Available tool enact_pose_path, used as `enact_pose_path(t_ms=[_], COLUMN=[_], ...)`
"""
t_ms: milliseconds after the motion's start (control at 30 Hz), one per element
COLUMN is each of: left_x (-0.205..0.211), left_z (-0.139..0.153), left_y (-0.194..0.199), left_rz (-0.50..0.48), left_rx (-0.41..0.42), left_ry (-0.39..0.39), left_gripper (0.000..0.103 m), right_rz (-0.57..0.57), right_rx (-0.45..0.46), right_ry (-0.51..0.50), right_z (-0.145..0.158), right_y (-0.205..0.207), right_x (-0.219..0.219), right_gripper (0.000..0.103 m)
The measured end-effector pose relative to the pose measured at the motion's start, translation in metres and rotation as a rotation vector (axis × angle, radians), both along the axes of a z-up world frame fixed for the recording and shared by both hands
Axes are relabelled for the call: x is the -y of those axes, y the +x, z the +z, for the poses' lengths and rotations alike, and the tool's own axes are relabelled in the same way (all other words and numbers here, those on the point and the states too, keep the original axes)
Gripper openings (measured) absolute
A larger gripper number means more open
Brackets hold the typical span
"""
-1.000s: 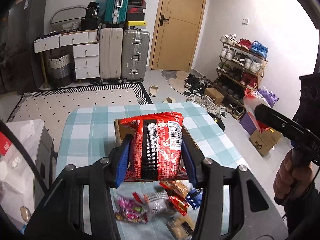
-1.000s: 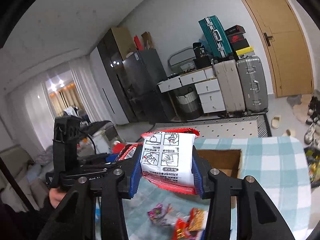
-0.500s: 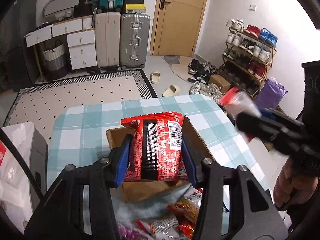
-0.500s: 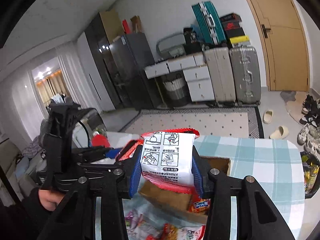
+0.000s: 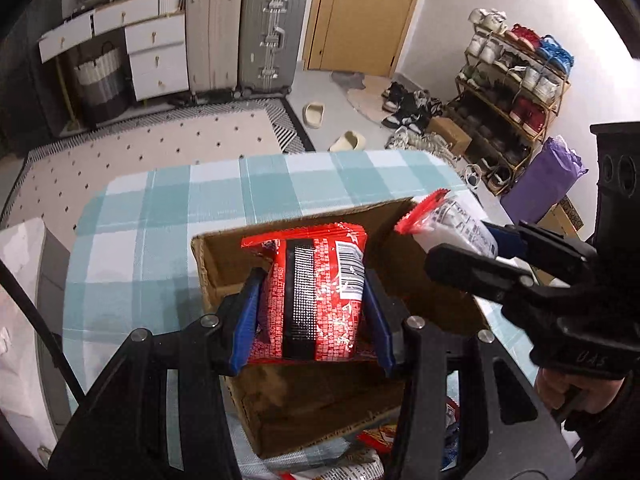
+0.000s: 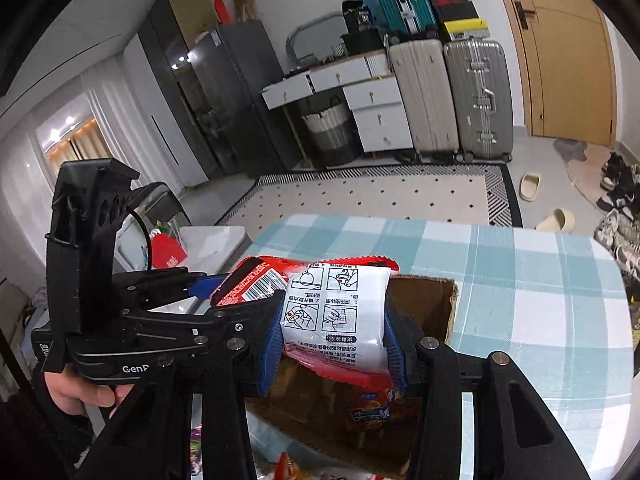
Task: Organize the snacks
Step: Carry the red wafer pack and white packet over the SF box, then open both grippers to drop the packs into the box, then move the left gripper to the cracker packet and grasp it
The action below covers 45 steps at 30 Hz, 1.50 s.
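From the left wrist view, the left hand-held gripper (image 5: 312, 304), clamped on a crinkly red foil packet (image 5: 316, 300), has come down over the open cardboard box (image 5: 320, 404) at frame centre, ready to drop it in.

From the right wrist view, the right hand-held gripper (image 6: 332, 332) likewise now hangs over the box (image 6: 424, 304), squeezing a glossy white-backed packet (image 6: 336, 312) above the checked worktop (image 6: 540, 280).

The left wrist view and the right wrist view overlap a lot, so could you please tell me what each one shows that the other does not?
Only the left wrist view shows the shoe rack, the purple bag and the barcode side of the red packet in the left claw.

Only the right wrist view shows the dark fridge, the curtained window and the printed instruction panels on the white-backed packet in the right claw.

Both show the cardboard box, the checked tablecloth, both packets, the suitcases and the door.
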<state>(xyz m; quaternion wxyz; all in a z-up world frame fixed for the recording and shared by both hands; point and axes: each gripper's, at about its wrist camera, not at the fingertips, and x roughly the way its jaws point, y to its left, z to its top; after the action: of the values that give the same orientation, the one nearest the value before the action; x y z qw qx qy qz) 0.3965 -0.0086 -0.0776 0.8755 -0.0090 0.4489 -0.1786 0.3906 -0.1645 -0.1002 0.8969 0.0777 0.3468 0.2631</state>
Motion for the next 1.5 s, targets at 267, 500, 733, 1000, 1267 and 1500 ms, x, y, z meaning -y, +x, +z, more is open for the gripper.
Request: enact_pose_path(t_ms=[267,500,733,1000,1267,1500], left_x=[0.010,0.016,0.017,0.011,0.004,-0.001], left_z=[-0.029,-0.036,-0.012,0.019,0.047,0.074], left_y=[0.017,0.021,-0.004,-0.041,-0.090,-0.144], left_rz=[0.002,0.017,0.016,0.081,0.097,0.113], left_rx=[-0.024,-0.024,0.020,0.084,0.125,0.186], left_ry=[0.043,0.058,0.076,0.092,0.093,0.098], left_gripper=[0.045,0.045,0.058,0.071,0.078,0.079], right_rz=[0.003,0.021,-0.002,0.009,-0.041,-0.066], right_rx=[-0.066,-0.084,-0.054,0.014,0.071,0.134], right_ry=[-0.001,-0.024,-0.014,-0.025,0.023,0.075], right_z=[-0.032,-0.041,-0.027,0.002,0.026,0.052], right_y=[0.021,0.024,0.007,-0.031,-0.074,-0.123], right_x=[-0.002,-0.004,0.005,0.013,0.034,0.048], right_gripper=[0.044,0.053,0.063,0.077,0.086,0.095])
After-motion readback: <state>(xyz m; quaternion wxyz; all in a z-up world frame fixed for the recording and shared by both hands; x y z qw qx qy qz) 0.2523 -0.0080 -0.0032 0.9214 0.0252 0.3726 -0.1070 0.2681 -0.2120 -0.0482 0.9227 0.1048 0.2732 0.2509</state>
